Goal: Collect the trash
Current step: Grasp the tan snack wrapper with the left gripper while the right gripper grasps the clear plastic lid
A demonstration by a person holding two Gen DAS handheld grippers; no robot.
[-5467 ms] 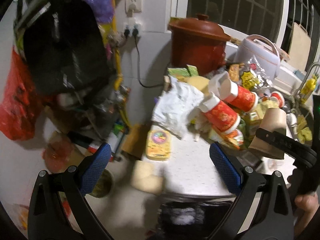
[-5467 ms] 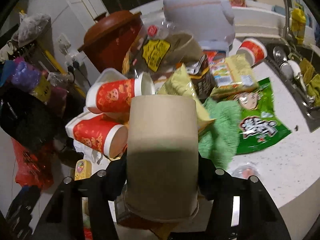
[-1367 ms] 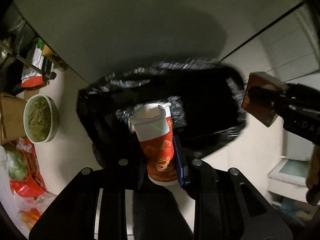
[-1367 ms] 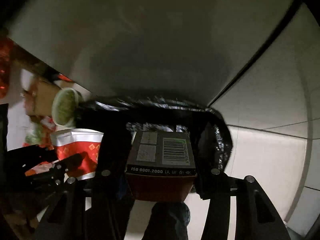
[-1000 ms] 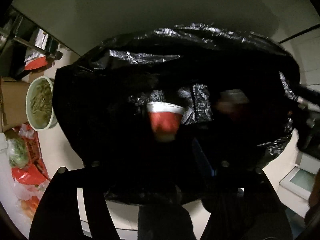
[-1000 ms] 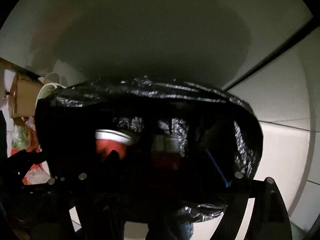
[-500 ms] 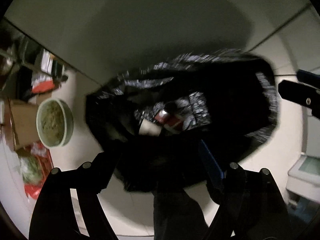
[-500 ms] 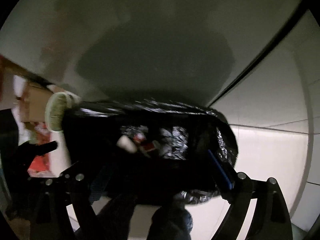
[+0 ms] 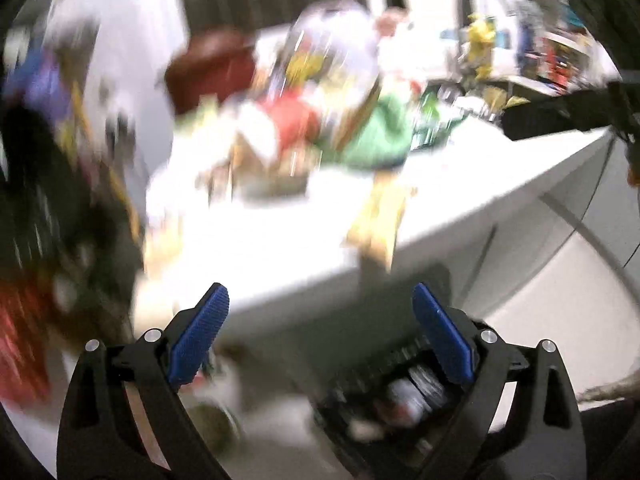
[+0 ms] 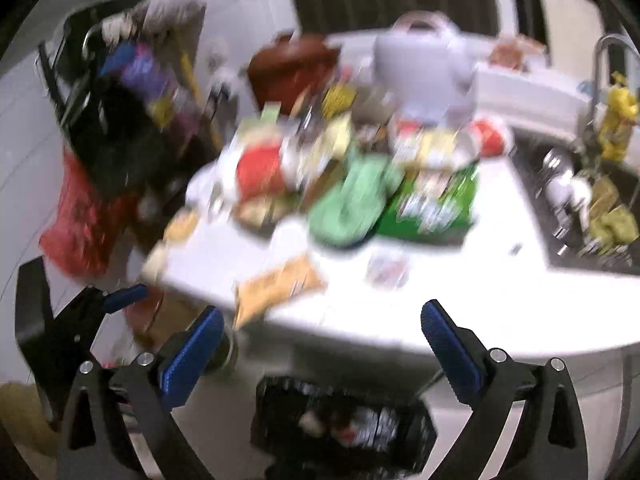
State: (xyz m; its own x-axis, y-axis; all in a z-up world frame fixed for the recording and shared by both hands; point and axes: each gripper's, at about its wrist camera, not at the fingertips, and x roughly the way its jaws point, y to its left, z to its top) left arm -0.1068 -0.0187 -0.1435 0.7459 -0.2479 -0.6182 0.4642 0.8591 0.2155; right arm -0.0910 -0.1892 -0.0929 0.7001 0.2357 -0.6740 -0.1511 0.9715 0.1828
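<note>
The left gripper [image 9: 320, 320] is seen with jaws spread wide and empty, below a blurred white counter [image 9: 280, 240] on which trash [image 9: 304, 120] is heaped.

Motion blur leaves no text, label or number readable on the packets, cups or anything else.

Place: a home kitchen, blurred by motion.
Counter: white worktop [image 10: 440, 312], heaped at its 12 o'clock side with snack wrappers and red cups [image 10: 258, 170].
Appliances: white rice cooker [image 10: 420, 60] and brown crock pot [image 10: 292, 68] at 12 o'clock.
Sink: at 3 o'clock, basin [image 10: 592, 216] full of dishes, tap [image 10: 604, 52] above.
Bin: black-lined trash bag [image 10: 344, 420] at 6 o'clock.
</note>
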